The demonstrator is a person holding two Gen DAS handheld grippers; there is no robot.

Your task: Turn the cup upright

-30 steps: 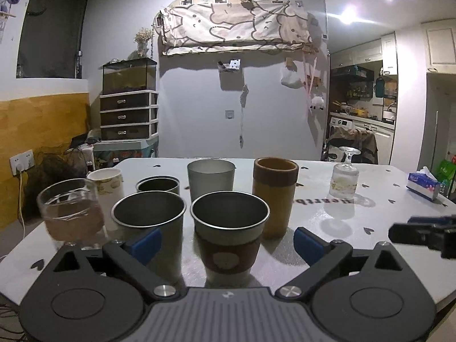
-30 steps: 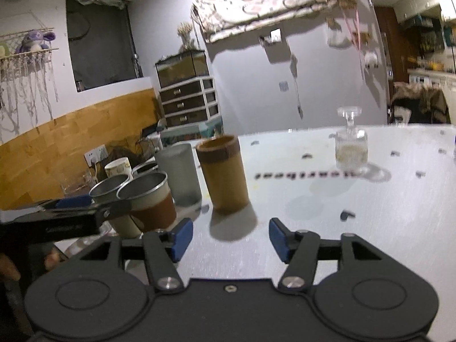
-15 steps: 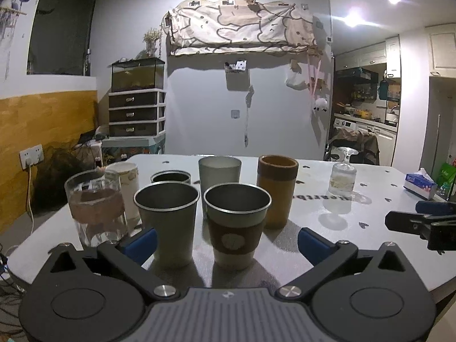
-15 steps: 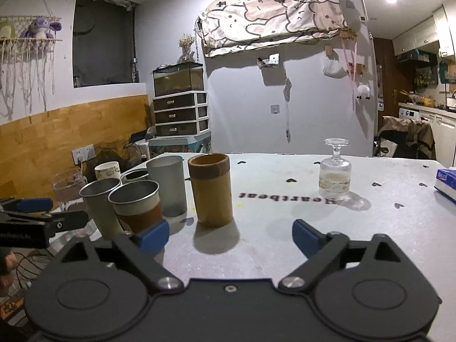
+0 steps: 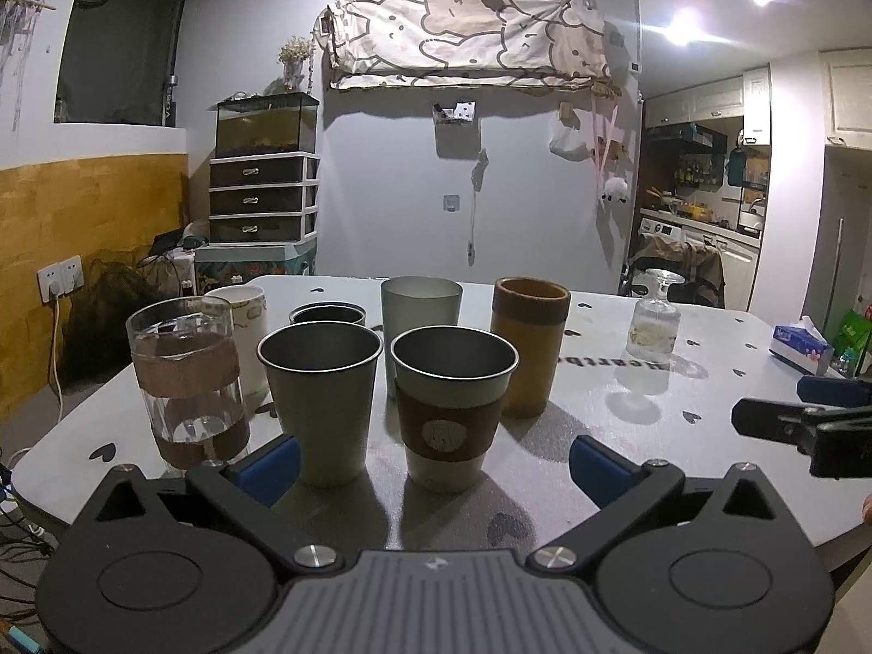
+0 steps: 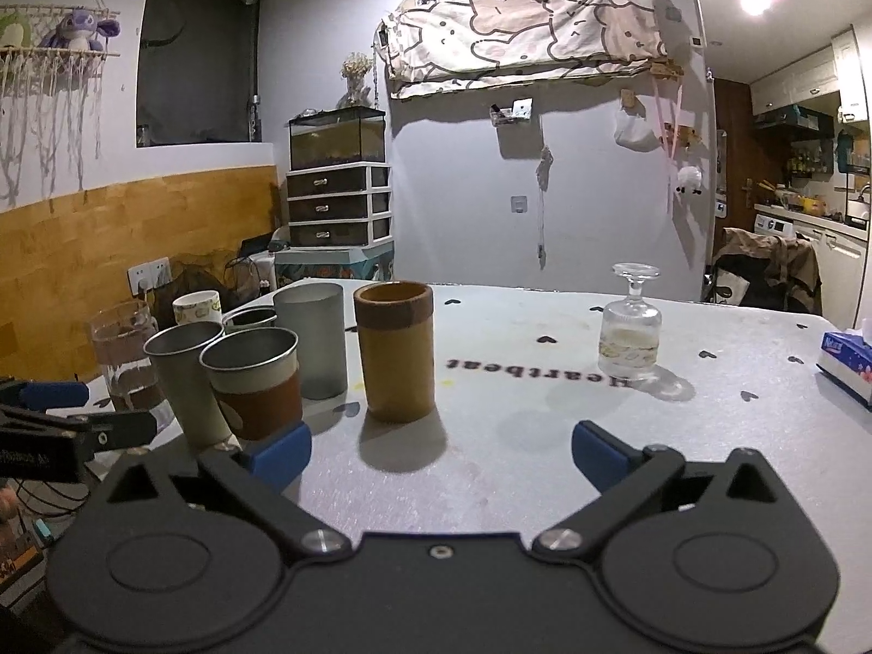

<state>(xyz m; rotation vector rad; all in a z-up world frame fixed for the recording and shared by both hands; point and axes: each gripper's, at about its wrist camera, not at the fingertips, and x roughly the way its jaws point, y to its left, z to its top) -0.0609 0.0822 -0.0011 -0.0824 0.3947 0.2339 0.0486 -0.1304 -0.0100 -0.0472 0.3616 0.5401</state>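
Observation:
A clear stemmed glass (image 6: 629, 324) stands upside down, foot up, on the white table (image 6: 545, 425) at the back right; it also shows in the left wrist view (image 5: 654, 321). My right gripper (image 6: 441, 449) is open and empty, well short of the glass and to its left. My left gripper (image 5: 433, 463) is open and empty, low at the table's near edge, just in front of a steel cup (image 5: 321, 398) and a cup with a brown sleeve (image 5: 452, 409).
Upright cups cluster at the left: a tan cylinder cup (image 6: 398, 351), a frosted grey tumbler (image 6: 313, 338), a glass with a brown band (image 5: 188, 376), a white mug (image 5: 240, 321). A tissue box (image 6: 845, 359) lies at the right edge.
Both grippers have drawn back and risen a little from the table. The right gripper's jaws have opened wider. No cup has moved.

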